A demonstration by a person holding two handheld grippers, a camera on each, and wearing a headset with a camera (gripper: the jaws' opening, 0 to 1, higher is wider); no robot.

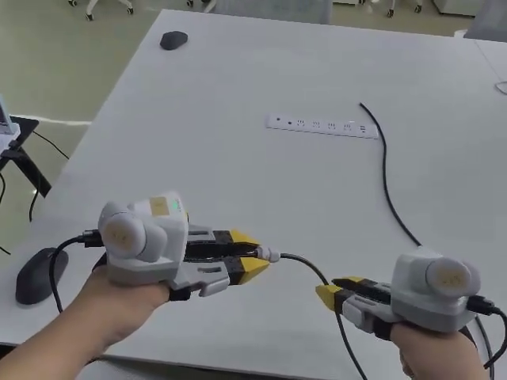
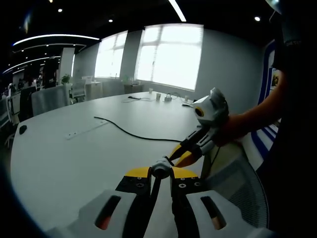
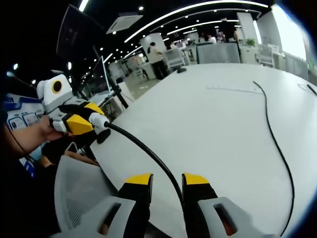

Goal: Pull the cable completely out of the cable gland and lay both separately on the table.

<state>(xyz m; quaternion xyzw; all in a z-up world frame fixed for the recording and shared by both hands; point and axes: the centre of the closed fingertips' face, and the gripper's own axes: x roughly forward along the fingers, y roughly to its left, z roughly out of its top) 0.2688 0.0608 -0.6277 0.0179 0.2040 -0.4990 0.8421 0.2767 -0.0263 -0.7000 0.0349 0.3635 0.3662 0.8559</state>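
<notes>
above the near edge of the table (image 1: 222, 158), the left gripper (image 1: 255, 253) is clamping the small rigid cable gland (image 2: 161, 169). the right gripper (image 3: 167, 183) is straddling the cable (image 3: 141, 146), jaws apart. the cable is looking smooth and springy, likely needing a firm pinch near the gland.
</notes>
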